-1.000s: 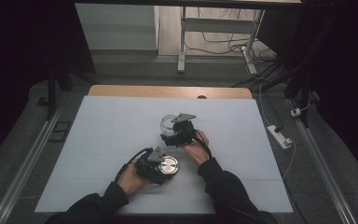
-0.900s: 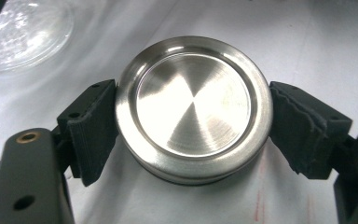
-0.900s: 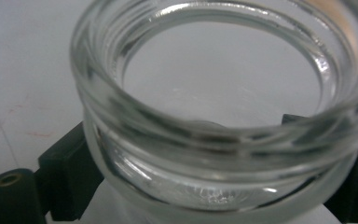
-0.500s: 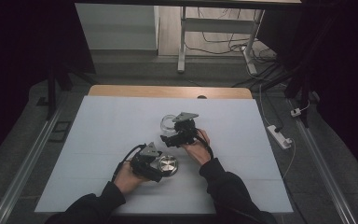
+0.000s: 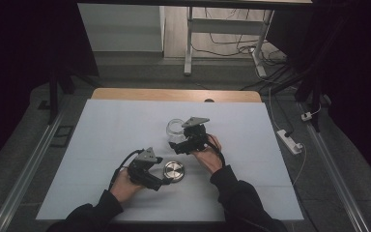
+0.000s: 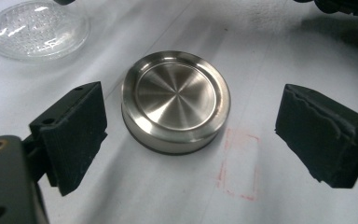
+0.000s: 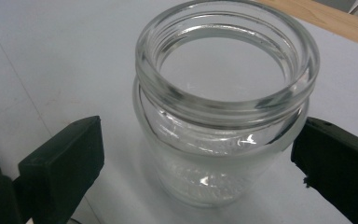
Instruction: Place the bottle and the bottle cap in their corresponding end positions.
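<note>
Both grippers have just been opening: left gripper (image 5: 166, 180) jaws clear the metal lid (image 6: 175, 100), right gripper (image 5: 179, 145) jaws clear the glass jar (image 7: 223, 98), so both stand released on the table (image 5: 101, 145).

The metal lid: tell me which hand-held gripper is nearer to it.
Left. The left hand-held gripper sits right beside the metal lid, jaws open on either side without touching it. The right hand-held gripper is farther up the table, open around the glass jar.
</note>
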Motion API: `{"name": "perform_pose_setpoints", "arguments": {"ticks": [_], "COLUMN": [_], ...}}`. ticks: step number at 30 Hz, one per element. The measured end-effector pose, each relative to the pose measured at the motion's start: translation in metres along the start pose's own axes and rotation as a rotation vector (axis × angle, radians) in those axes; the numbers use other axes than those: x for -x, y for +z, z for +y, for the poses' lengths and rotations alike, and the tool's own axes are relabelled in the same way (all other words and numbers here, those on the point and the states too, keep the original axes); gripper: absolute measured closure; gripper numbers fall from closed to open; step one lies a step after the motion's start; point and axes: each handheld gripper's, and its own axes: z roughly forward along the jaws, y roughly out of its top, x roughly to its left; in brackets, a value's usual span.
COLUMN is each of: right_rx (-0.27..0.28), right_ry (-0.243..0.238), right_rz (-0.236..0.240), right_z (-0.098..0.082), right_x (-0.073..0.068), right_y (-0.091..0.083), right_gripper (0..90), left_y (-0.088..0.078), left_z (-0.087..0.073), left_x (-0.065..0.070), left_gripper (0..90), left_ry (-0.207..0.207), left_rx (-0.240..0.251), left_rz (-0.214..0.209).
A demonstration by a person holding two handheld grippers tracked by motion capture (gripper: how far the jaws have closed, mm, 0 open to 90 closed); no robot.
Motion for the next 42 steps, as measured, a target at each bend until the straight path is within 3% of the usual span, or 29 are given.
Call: {"name": "perform_pose_setpoints", "arguments": {"ticks": [5, 13, 22, 29, 40, 42], "right_rx": [-0.004, -0.024, -0.031, -0.033, -0.057, -0.058], "right_ry": [-0.006, -0.038, 0.008, 0.055, 0.035, 0.029], "right_rz": [-0.002, -0.01, 0.039, 0.057, 0.089, 0.091], "right_z": [-0.002, -0.011, -0.011, -0.011, -0.013, -0.016], "right_x": [-0.001, -0.003, 0.0, 0.0, -0.013, -0.015], "right_y": [-0.003, -0.011, -0.023, -0.037, -0.05, -0.052], "right_gripper": [2.7, 2.6, 2.5, 2.4, 0.4, 0.5], "left_y": [-0.005, -0.011, -0.018, -0.028, -0.041, -0.043], "left_z": [-0.001, -0.002, -0.008, -0.014, -0.02, -0.021], "left_x": [0.003, 0.011, 0.013, 0.007, 0.012, 0.014], "left_gripper": [7.6, 3.6, 0.0, 0.0, 0.0, 0.0], "left_ry": [-0.013, -0.001, 0.002, -0.045, -0.038, -0.028], "left_rx": [-0.004, -0.004, 0.007, 0.047, 0.05, 0.042], "left_rz": [0.0, 0.014, 0.0, -0.017, 0.004, 0.025]}}
